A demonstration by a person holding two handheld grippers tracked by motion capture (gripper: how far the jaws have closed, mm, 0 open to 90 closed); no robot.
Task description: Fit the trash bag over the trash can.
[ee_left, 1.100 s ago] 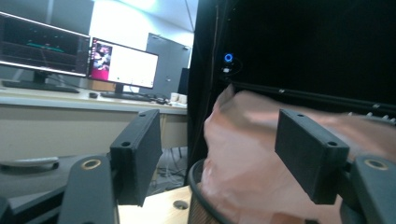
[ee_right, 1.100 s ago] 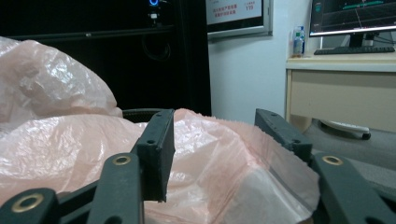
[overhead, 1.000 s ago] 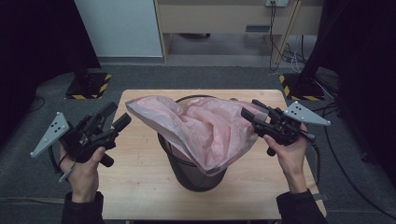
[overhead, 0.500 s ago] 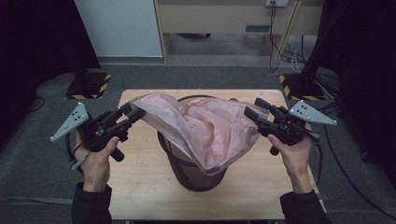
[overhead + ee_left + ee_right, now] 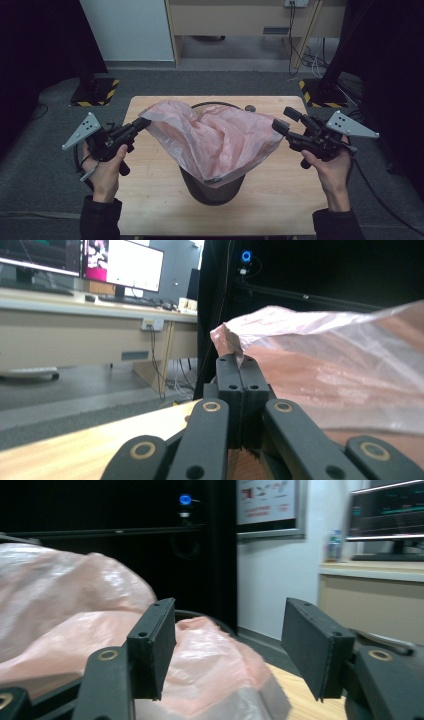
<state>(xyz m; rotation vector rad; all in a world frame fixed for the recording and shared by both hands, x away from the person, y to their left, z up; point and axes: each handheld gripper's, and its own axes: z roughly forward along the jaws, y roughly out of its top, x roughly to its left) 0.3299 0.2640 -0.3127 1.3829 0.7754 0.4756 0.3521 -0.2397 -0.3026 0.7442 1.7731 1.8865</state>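
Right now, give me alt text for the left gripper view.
The left gripper is shut on a corner of the pink bag, which spreads to the right. Behind are a wooden table, a desk and monitors.

Counts, all placed relative to the wooden table (image 5: 150, 200):
- 1 pink plastic bag (image 5: 220, 137), draped above the table's middle.
- 1 dark round bin (image 5: 212, 187) on the table, under the bag.
- 1 small round grey object (image 5: 250, 108) on the table's far edge, behind the bin.
- 2 handheld grippers: left gripper (image 5: 141, 122) over the table's left edge, right gripper (image 5: 283, 119) over its right edge.
- 2 hands, one per gripper, off the table's left and right sides.
- 2 stand bases with yellow-black hazard stripes on the floor, off the table's far-left (image 5: 95, 92) and far-right (image 5: 317, 92) corners.
- 2 monitors (image 5: 122, 262) on the desk beyond the table, seen in the left gripper view.
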